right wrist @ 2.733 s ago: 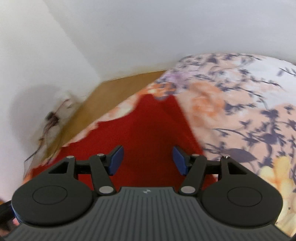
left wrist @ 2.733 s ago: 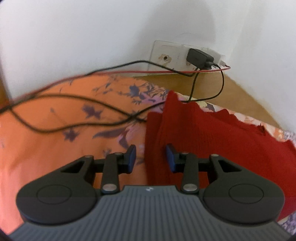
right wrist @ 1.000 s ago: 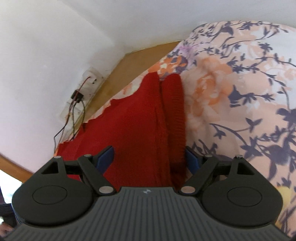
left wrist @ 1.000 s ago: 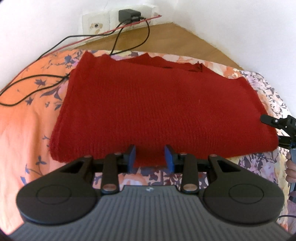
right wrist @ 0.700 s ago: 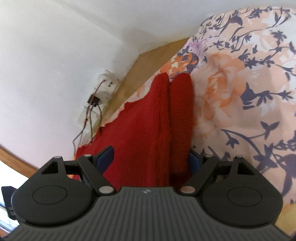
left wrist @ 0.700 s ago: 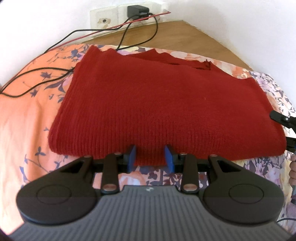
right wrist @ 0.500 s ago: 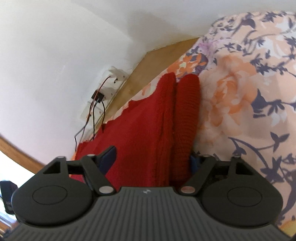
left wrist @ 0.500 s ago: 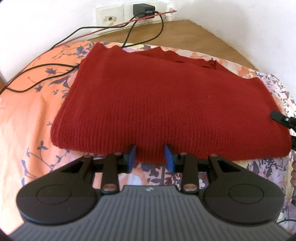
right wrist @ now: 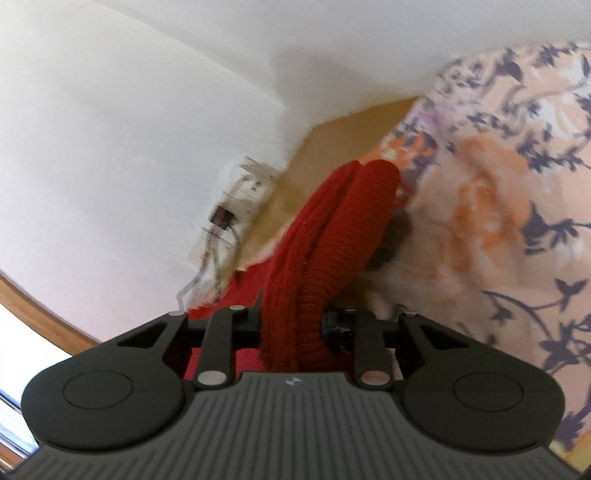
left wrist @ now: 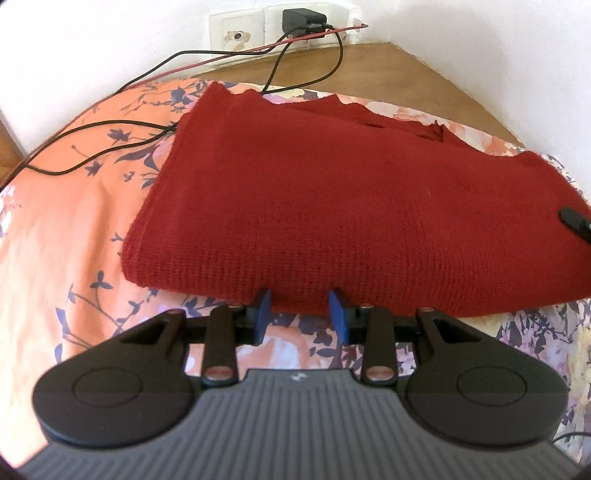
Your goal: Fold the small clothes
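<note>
Since half a second ago the right gripper [right wrist: 291,325] has closed from spread fingers onto the thick folded edge of the red knitted garment [left wrist: 332,206], and the right wrist view has swung and blurred; the left gripper [left wrist: 301,314] has crept closer to the garment's near hem. Item, left gripper: blue-padded fingers [left wrist: 263,309] apart, tips at the near folded edge, nothing between them. Item, right gripper: jaws clamped on the bunched double roll of red knit, which runs away from it toward the wall; its black tip shows at the right edge of the left wrist view. Item, red knitted garment: folded flat into a broad rectangle on the floral bedsheet [left wrist: 66,229], orange to the left, paler to the right. Item, black cables [left wrist: 92,125]: trailing over the sheet just left of the garment. Farthest: wooden ledge [left wrist: 406,74], then the white wall with a socket plate [left wrist: 236,27] and black charger [left wrist: 301,18].
</note>
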The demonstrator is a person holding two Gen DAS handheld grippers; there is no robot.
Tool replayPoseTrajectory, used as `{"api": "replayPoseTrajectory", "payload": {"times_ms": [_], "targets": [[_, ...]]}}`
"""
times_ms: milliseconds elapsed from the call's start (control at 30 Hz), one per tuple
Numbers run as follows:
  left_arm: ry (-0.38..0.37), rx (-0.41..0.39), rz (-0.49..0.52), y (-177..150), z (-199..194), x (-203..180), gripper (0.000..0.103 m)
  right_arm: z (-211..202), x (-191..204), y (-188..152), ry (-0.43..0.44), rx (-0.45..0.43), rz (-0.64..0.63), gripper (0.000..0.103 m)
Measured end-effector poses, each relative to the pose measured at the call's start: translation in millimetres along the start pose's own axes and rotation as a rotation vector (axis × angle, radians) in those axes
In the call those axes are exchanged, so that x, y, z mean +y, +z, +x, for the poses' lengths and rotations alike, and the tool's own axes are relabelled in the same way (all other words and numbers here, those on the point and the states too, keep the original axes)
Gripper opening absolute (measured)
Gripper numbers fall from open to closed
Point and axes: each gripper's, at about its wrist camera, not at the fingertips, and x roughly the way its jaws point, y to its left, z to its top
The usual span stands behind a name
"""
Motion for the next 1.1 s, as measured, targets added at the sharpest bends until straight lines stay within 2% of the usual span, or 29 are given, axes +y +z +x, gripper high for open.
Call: {"api": "replayPoseTrajectory", "payload": {"times_ms": [333,700,1100], "targets": [[-0.032,-0.046,0.024,2.9,-22.1,30.9,0.037,3.2,68.5,6.4,0.042,-0.011,-0.031,0.025],[-0.069,-0.099,0.018,5.1,-43.5,73.4,0.037,22.9,142.8,-1.6,0.0,-0.019,-0.108,0.025],[-0.104,-0.116,-0.027,5.5,-45.1,129.8,0.037,86.6,223.6,-34.7,-0.073,0.051,-0.219,0.025]]}}
